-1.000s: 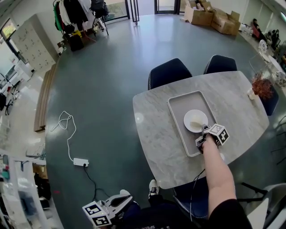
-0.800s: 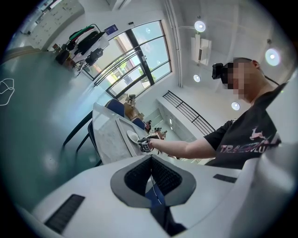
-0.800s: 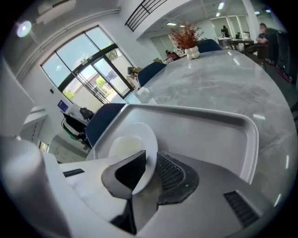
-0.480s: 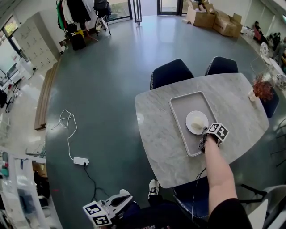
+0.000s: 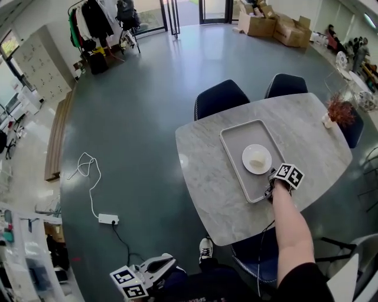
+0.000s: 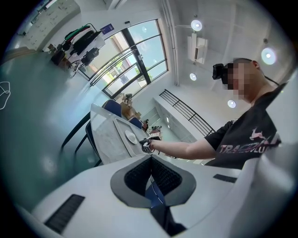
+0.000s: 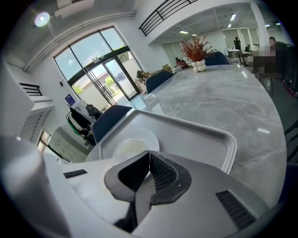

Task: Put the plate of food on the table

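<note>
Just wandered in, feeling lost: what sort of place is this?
Probably an open office or lab hall: a marble table, a coat rack, cardboard boxes near glass doors.

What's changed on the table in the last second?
Hardly anything. The right gripper has barely shifted; its shut jaws sit at the near rim of the round white plate of food. That plate remains on the grey rectangular tray, and the left gripper hangs shut, still low beside the person.

dark chairs [image 5: 221, 97], floor power strip [image 5: 108, 219], perhaps cardboard boxes [image 5: 277, 26]
</note>
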Demonstrator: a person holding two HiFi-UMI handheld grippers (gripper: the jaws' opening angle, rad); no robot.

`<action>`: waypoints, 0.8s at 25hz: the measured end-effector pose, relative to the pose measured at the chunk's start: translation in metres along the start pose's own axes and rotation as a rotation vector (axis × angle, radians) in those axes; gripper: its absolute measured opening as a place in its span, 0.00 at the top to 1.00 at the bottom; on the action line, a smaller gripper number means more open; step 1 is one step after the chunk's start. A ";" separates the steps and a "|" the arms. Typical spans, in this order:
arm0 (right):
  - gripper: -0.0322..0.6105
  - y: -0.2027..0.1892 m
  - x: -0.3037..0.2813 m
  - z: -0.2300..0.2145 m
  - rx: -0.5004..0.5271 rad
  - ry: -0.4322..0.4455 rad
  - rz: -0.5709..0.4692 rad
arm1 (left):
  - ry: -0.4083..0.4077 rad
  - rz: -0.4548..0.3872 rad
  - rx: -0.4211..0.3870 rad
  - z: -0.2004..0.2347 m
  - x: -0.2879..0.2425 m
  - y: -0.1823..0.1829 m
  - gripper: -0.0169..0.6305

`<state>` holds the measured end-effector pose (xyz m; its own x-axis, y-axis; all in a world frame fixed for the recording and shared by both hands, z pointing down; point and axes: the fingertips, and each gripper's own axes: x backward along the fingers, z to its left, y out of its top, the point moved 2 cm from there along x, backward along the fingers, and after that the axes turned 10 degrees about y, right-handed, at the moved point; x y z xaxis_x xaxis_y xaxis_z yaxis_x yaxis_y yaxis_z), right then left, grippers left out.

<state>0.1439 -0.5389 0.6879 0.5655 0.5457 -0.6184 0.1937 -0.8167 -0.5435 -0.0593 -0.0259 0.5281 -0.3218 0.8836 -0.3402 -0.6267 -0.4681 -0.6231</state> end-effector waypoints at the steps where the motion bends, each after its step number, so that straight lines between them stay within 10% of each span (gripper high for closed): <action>1: 0.93 -0.002 0.005 0.002 0.000 0.009 -0.004 | -0.005 0.003 0.000 0.002 0.003 0.000 0.96; 20: 0.93 -0.088 0.182 0.079 -0.050 0.254 -0.169 | -0.236 0.152 -0.141 0.003 0.052 0.023 0.96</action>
<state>0.1662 -0.3531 0.5782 0.7029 0.6155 -0.3566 0.3380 -0.7301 -0.5939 -0.0929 0.0094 0.4982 -0.5710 0.7738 -0.2742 -0.4591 -0.5779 -0.6747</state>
